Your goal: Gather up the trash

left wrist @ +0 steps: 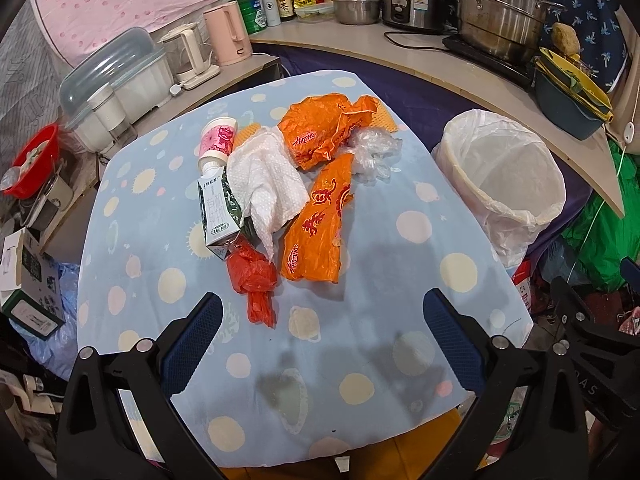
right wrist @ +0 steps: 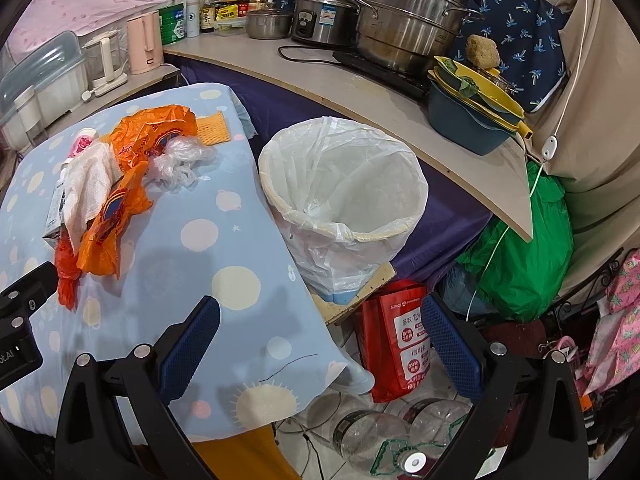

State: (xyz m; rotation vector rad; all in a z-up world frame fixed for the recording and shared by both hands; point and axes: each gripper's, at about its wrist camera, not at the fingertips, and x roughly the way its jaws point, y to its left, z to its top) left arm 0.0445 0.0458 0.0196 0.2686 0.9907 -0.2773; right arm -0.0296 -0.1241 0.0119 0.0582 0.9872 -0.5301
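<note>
**Both grippers wide open, trash heap waiting on the table**

Here we are above the table (left wrist: 400,280) with its blue spotted cloth. The left gripper (left wrist: 320,320) hovers over the near edge, jaws spread wide, nothing between them. The right gripper (right wrist: 320,328) hangs over the table's right edge, jaws just as wide and just as empty.

The trash sits in one heap toward the far left of the table. Nearest is a knotted red bag (left wrist: 254,280), touching a milk carton (left wrist: 218,210) on its left. A crumpled white paper towel (left wrist: 268,184) drapes over the carton. To the right lies an orange bag (left wrist: 320,232), stretched out long, and a second orange bag (left wrist: 316,128) is bunched up at the far side. Between those two sits a wad of clear plastic (left wrist: 374,156). A pink-printed paper cup (left wrist: 218,140) lies tipped at the far left of the pile.

Just beside the table's right edge stands the trash bin (right wrist: 344,188), white liner folded over its rim, mouth open.
</note>
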